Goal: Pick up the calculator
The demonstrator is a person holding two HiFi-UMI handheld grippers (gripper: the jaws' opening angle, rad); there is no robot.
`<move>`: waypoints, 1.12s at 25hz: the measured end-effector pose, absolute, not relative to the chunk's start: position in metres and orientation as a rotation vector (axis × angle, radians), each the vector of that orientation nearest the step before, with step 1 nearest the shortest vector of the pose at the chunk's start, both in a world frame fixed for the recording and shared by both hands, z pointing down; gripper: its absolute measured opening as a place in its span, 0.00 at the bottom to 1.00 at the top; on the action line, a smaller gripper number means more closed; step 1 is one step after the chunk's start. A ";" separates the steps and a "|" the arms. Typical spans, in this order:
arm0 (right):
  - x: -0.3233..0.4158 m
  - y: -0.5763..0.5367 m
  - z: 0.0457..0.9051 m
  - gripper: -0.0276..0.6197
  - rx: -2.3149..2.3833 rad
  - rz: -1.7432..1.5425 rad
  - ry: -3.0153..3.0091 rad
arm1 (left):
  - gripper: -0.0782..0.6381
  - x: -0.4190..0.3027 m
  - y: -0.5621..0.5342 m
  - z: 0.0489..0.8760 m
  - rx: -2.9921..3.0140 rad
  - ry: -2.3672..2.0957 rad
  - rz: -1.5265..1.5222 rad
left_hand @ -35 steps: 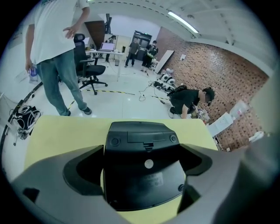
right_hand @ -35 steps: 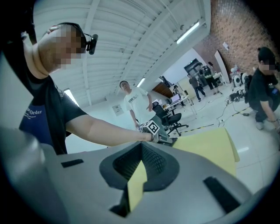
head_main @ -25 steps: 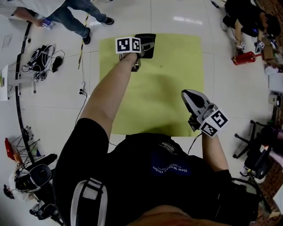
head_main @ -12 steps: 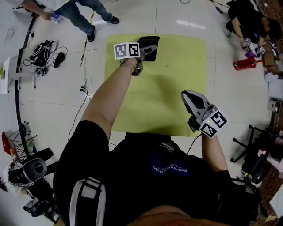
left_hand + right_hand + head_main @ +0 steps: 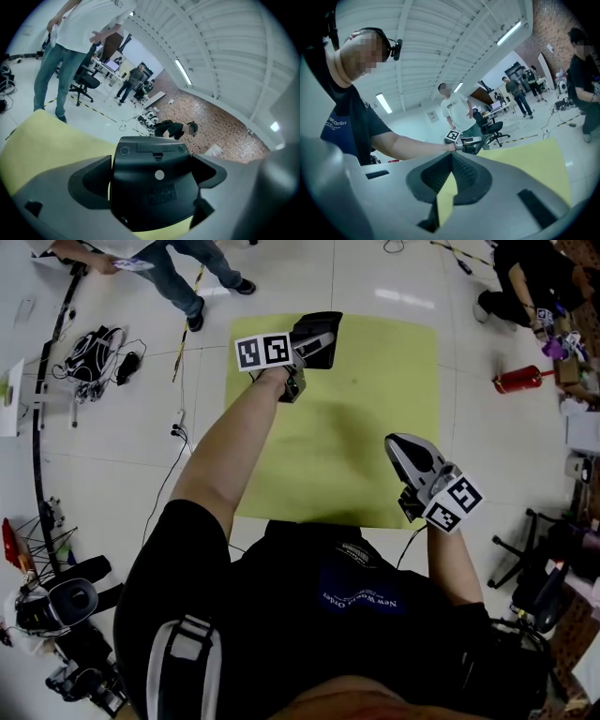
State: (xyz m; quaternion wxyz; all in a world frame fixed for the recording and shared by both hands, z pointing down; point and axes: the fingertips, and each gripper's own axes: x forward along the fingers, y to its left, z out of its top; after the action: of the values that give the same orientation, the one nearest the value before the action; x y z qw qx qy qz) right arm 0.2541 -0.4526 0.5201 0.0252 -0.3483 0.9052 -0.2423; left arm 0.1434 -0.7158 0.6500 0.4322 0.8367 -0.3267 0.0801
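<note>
Head camera looks down; all views apparently share the mat [image 5: 375, 409].

"Order" on the black shirt [image 5: 347, 129].

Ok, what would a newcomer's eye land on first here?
The yellow-green mat fills the middle of the head view. At its far edge the left hand-held gripper clamps a black calculator, underside toward its camera. The right hand-held gripper hangs shut and empty over the near right corner.
</note>
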 end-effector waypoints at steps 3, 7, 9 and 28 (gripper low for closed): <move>0.255 -0.451 0.516 0.02 -1.079 -0.739 2.800 | 0.87 0.150 -0.706 0.624 2.115 -0.735 0.076; 0.252 -0.451 0.507 0.02 -1.077 -0.721 2.805 | 0.87 0.153 -0.685 0.575 2.141 -0.592 -0.123; 0.248 -0.451 0.500 0.02 -1.073 -0.705 2.812 | 0.87 0.149 -0.672 0.549 2.149 -0.520 -0.211; 0.196 -0.440 0.400 0.02 -0.967 -0.558 2.832 | 0.87 0.026 -0.513 0.374 2.039 -0.141 -0.742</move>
State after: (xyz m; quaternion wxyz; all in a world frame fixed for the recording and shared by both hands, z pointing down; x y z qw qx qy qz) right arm 0.1955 -0.4405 0.4004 0.0487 -0.3173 0.9292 -0.1831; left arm 0.0263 -0.5128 0.3741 0.4650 0.8303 -0.0573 -0.3019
